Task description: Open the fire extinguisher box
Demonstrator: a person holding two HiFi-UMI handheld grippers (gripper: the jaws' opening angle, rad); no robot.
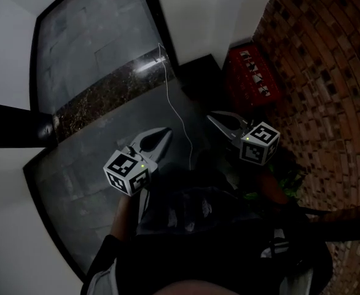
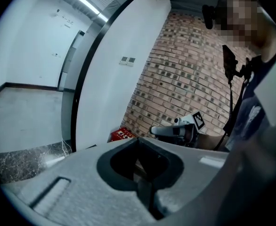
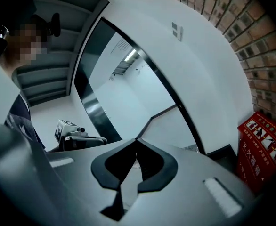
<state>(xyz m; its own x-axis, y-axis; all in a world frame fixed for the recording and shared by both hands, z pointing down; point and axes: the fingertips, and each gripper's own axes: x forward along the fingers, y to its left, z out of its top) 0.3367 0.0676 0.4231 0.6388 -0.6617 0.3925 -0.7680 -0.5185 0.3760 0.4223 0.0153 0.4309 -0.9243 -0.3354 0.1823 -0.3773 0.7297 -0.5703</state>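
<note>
The red fire extinguisher box (image 1: pixel 252 77) stands on the floor against the brick wall (image 1: pixel 333 91), closed as far as I can tell. It also shows low in the left gripper view as the red box (image 2: pixel 123 134) and at the right edge of the right gripper view as the red box (image 3: pixel 263 149). My left gripper (image 1: pixel 168 129) and right gripper (image 1: pixel 209 117) hang side by side in the air, short of the box. Both have their jaws together and hold nothing. In their own views, the left gripper (image 2: pixel 137 139) and right gripper (image 3: pixel 136 140) touch nothing.
A white wall corner (image 1: pixel 229 11) meets the brick wall behind the box. A dark-framed glossy panel (image 1: pixel 88 48) and a speckled stone strip (image 1: pixel 106 88) lie to the left. A thin light cord (image 1: pixel 175 109) trails across the dark floor. The person's dark clothing fills the bottom.
</note>
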